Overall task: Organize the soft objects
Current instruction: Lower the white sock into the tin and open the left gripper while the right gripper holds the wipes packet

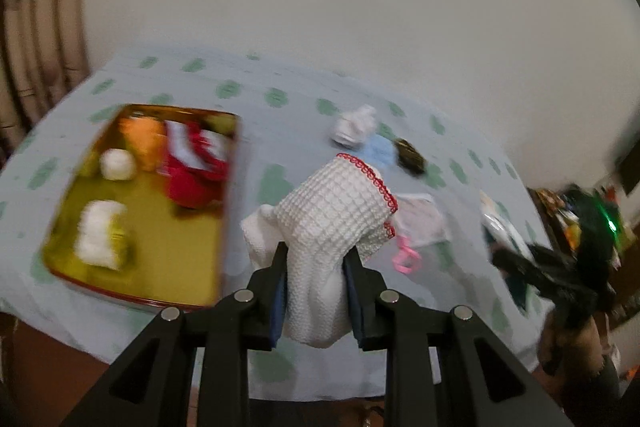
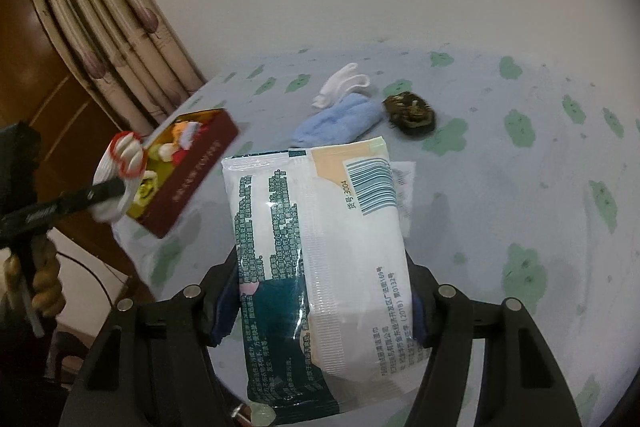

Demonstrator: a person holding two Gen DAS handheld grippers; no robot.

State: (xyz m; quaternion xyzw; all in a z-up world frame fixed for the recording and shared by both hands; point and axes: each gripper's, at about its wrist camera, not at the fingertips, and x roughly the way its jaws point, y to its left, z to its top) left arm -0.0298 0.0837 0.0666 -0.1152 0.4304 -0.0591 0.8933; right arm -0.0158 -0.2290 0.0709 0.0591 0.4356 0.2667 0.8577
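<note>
My left gripper [image 1: 316,255] is shut on a white waffle-knit sock with red trim [image 1: 340,211] and holds it above the table, right of the tin. In the right wrist view that gripper [image 2: 104,189] hangs with the sock [image 2: 120,163] over the near corner of the tin [image 2: 192,179]. My right gripper [image 2: 324,267] is shut on a white and dark-green pack of wet wipes [image 2: 320,259], barcode side up, lifted off the table. The open tin [image 1: 172,227] has a gold floor and holds several soft items in white, orange and red.
On the flowered tablecloth [image 2: 520,187] lie a white sock [image 2: 344,83], a light-blue cloth [image 2: 336,125] and a dark brown crumpled thing [image 2: 412,113]. A pink clip [image 1: 406,255] and a clear bag [image 1: 422,219] lie near the held sock. Curtains [image 2: 100,27] hang at the left.
</note>
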